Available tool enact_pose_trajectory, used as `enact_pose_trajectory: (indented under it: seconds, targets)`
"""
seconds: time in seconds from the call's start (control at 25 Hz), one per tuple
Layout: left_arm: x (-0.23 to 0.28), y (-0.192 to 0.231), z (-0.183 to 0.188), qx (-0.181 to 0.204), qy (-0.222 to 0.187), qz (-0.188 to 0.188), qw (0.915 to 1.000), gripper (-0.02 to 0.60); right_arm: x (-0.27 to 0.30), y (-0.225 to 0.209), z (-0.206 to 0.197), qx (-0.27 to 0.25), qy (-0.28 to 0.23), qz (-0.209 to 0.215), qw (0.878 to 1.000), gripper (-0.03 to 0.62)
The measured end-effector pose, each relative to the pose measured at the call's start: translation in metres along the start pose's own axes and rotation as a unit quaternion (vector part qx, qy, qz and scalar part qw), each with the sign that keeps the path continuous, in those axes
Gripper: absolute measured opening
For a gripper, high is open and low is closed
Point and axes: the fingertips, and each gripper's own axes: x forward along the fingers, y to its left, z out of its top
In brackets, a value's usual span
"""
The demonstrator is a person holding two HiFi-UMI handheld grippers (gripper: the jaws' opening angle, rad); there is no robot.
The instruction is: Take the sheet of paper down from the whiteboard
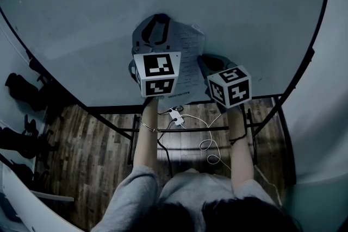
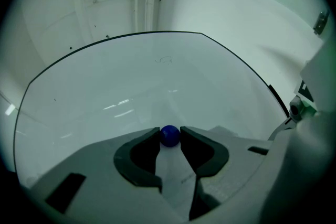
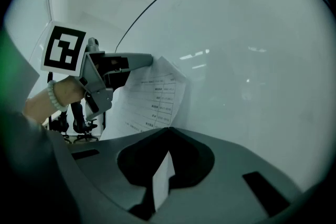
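Sheet of paper (image 3: 152, 97) is held upright against the whiteboard (image 3: 252, 60) by a blue magnet (image 2: 169, 134) at its top, which is clasped by the left gripper (image 2: 169, 139), while its lower right edge is pinched in the closed right gripper (image 3: 168, 129) just below.

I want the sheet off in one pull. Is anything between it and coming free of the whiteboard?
Yes: a blue magnet on the sheet's top seems to pin it to the whiteboard. The left claw grips that magnet; the right claw grips the sheet.
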Motion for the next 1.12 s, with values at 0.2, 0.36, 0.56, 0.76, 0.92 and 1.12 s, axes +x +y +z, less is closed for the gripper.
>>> enact_pose_trajectory:
  seconds: [0.2, 0.36, 0.56, 0.76, 0.92, 1.12]
  targets:
    - [0.004, -0.004, -0.002, 0.005, -0.004, -0.001, 1.0000, 0.124, 0.000, -0.005, -0.012, 0.008, 0.008, -0.005, 1.000, 0.000]
    - [0.004, -0.004, -0.003, 0.005, -0.004, 0.000, 1.0000, 0.124, -0.001, -0.008, -0.012, 0.010, 0.006, -0.010, 1.000, 0.000]
    - [0.005, -0.007, -0.003, 0.001, -0.002, -0.006, 1.0000, 0.124, -0.004, -0.011, -0.012, 0.011, 0.003, -0.011, 1.000, 0.000]
    - [0.000, -0.005, -0.003, -0.003, 0.004, -0.010, 0.9999, 0.124, -0.005, -0.009, -0.010, 0.014, 0.002, -0.012, 1.000, 0.000]
    - [-0.007, -0.005, -0.005, -0.011, 0.005, -0.011, 0.9999, 0.124, -0.006, -0.011, -0.014, 0.019, 0.003, -0.014, 1.000, 0.000]
    - [-0.017, -0.005, -0.009, -0.024, 0.009, -0.010, 0.9996, 0.124, -0.010, -0.012, -0.017, 0.027, 0.004, -0.018, 0.999, 0.000]
